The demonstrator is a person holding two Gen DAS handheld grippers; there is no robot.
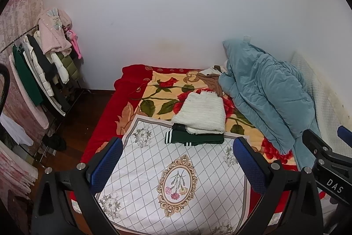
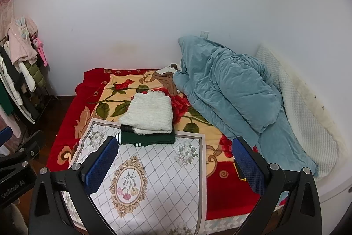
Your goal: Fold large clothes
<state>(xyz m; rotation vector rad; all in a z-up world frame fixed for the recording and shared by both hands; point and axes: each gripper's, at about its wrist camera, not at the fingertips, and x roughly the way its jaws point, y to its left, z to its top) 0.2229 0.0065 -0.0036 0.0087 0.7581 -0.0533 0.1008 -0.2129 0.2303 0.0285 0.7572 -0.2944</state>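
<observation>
A folded white knit garment [image 1: 201, 112] [image 2: 148, 113] lies on top of a folded dark green garment with white stripes [image 1: 193, 138] [image 2: 146, 138], stacked at the far edge of a white floral cloth [image 1: 176, 180] [image 2: 143, 180] spread on the bed. My left gripper [image 1: 178, 158] hovers open above the near part of that cloth, holding nothing. My right gripper [image 2: 176, 158] is also open and empty, held above the cloth and the red blanket [image 2: 222, 195]. The right gripper's body [image 1: 330, 160] shows at the right edge of the left wrist view.
A crumpled teal duvet [image 1: 266, 96] [image 2: 231, 89] fills the right side of the bed against the wall, beside a white quilted headboard [image 2: 308, 116]. A clothes rack with hanging coats [image 1: 44, 72] [image 2: 19, 72] stands left of the bed on dark wooden floor [image 1: 83, 116].
</observation>
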